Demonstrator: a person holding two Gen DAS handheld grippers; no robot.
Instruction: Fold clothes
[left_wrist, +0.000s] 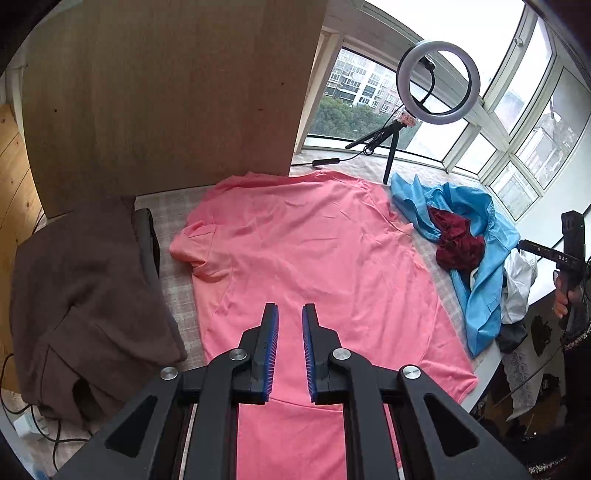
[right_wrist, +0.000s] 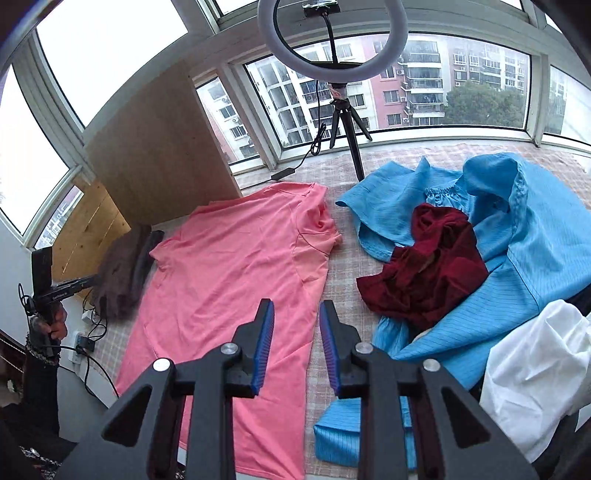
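A pink T-shirt (left_wrist: 314, 258) lies spread flat on the checked cloth (left_wrist: 173, 280), its collar toward the window. My left gripper (left_wrist: 290, 306) hovers over the shirt's lower half, open by a narrow gap with nothing between the blue pads. My right gripper (right_wrist: 296, 302) hangs above the shirt's right edge (right_wrist: 229, 277), open, its jaws bare. To the right lies a heap: a blue garment (right_wrist: 517, 258), a dark red one (right_wrist: 428, 266) on top and a white one (right_wrist: 532, 376). A folded brown garment (left_wrist: 85, 295) rests at the left.
A ring light on a tripod (right_wrist: 347, 122) stands at the back by the window, its cable trailing to the left. A wooden board (left_wrist: 166, 92) rises behind the shirt's left. A folded blue piece (right_wrist: 340, 432) sits near my right gripper. Cables and a power strip (right_wrist: 79, 343) lie lower left.
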